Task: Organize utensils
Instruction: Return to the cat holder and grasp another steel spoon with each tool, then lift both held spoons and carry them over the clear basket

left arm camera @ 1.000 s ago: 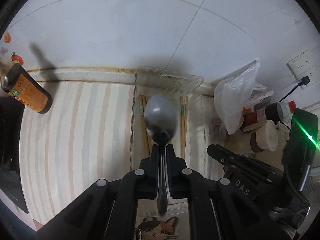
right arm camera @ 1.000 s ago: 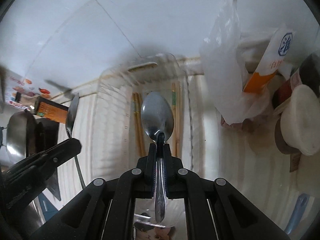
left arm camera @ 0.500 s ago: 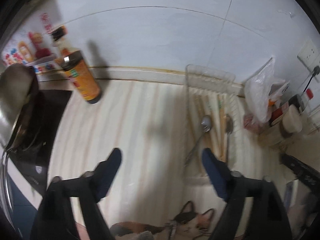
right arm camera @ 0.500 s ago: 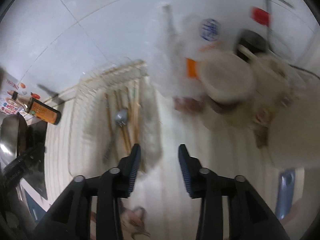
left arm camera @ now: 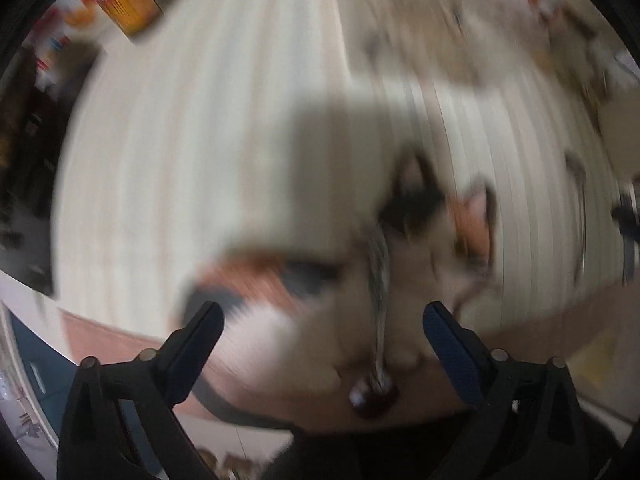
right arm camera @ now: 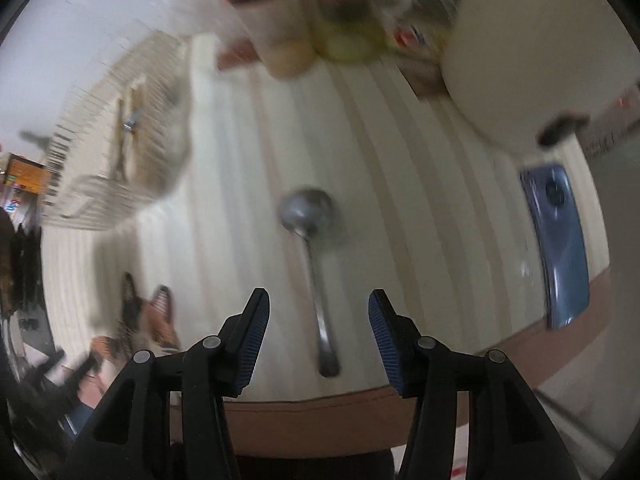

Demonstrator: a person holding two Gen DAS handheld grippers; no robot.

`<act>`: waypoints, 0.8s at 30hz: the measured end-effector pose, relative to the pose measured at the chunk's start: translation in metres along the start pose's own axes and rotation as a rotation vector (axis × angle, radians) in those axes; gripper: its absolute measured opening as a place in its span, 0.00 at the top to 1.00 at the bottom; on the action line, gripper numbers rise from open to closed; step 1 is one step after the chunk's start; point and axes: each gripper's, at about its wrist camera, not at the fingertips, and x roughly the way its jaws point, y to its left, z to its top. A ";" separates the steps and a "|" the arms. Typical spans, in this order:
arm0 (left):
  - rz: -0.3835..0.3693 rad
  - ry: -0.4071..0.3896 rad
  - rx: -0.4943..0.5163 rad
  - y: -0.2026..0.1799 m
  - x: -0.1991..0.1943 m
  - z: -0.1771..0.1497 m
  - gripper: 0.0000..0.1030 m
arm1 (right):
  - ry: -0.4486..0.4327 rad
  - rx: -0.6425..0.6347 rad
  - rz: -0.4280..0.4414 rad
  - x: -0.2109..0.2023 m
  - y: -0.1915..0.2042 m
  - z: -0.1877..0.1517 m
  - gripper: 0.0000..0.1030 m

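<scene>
In the right wrist view a metal spoon (right arm camera: 310, 248) lies on the striped counter, bowl away from me, its handle end between the fingers of my open, empty right gripper (right arm camera: 319, 312). The clear utensil tray (right arm camera: 120, 136) with chopsticks and spoons sits far left. In the blurred left wrist view my left gripper (left arm camera: 323, 322) is open and empty over a cat-print mat (left arm camera: 360, 264), where a thin metal utensil handle (left arm camera: 379, 300) lies between the fingers. Another spoon (left arm camera: 579, 216) shows at the right.
A blue phone (right arm camera: 560, 240) lies on the counter at right. A large white pot (right arm camera: 532, 52) and jars (right arm camera: 280, 20) stand at the back right. An orange-labelled sauce bottle (left arm camera: 128, 0) stands far left. The counter's front edge (right arm camera: 320, 398) runs just under the right gripper.
Both grippers let go of their spoons in the tray and opened. Both then pulled back and down toward the counter's front edge; the right one now straddles a spoon lying on the counter.
</scene>
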 end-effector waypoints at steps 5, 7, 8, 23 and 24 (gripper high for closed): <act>-0.057 0.061 0.013 -0.009 0.021 -0.011 0.61 | 0.013 -0.008 -0.019 0.020 0.000 0.002 0.48; -0.066 0.067 0.008 -0.011 0.025 -0.012 0.80 | 0.013 -0.019 -0.026 0.029 0.005 0.005 0.48; -0.067 0.069 0.003 -0.011 0.027 -0.012 0.87 | 0.013 -0.027 -0.034 0.033 0.008 0.006 0.48; -0.072 0.013 -0.056 -0.003 0.023 0.014 0.95 | 0.101 -0.212 -0.099 0.049 0.036 -0.046 0.95; -0.071 0.013 -0.053 -0.003 0.022 0.015 0.95 | 0.108 -0.216 -0.096 0.048 0.036 -0.050 0.95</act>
